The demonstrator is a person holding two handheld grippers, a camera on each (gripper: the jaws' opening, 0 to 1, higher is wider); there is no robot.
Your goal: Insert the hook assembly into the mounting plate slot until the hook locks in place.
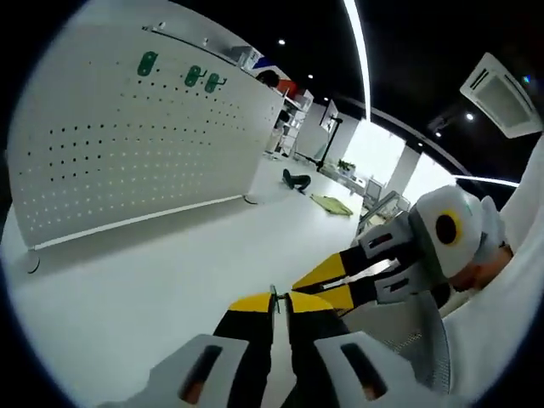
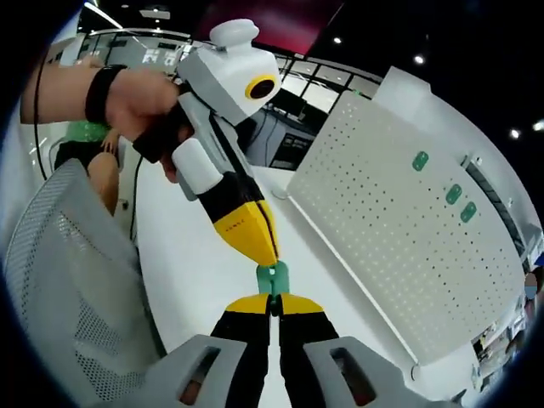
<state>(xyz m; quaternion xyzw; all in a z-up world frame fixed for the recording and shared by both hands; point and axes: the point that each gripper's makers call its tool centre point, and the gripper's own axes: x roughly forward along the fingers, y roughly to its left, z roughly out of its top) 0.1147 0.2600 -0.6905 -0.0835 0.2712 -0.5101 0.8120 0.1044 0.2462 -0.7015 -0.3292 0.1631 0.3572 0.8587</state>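
1. An open office with dark ceiling, strip lights and desks far behind; in front, a white tabletop (image 1: 127,289) carries an upright white pegboard, the mounting plate (image 1: 127,144), with three green hooks (image 1: 194,76) already seated near its top edge.

2. Left gripper view: the left hand-held gripper (image 1: 280,303) has its yellow-tipped jaws nearly together, and a thin edge stands between the tips; I cannot tell what it is from here. The right hand-held gripper (image 1: 327,280) enters from the right, its tips just beside the left one's. The plate stands well apart from both.

3. Right gripper view: the right hand-held gripper (image 2: 273,304) is closed on the lower end of a small green hook assembly (image 2: 273,278). The left hand-held gripper (image 2: 265,252), held by a hand (image 2: 136,102), meets the piece's upper end. The plate (image 2: 408,246) lies off to the right.

4. Judgement: this looks like a hand-over or regrasp, with insertion not begun. Next, one gripper should release, the other carry the hook to a free slot, square it and press in.
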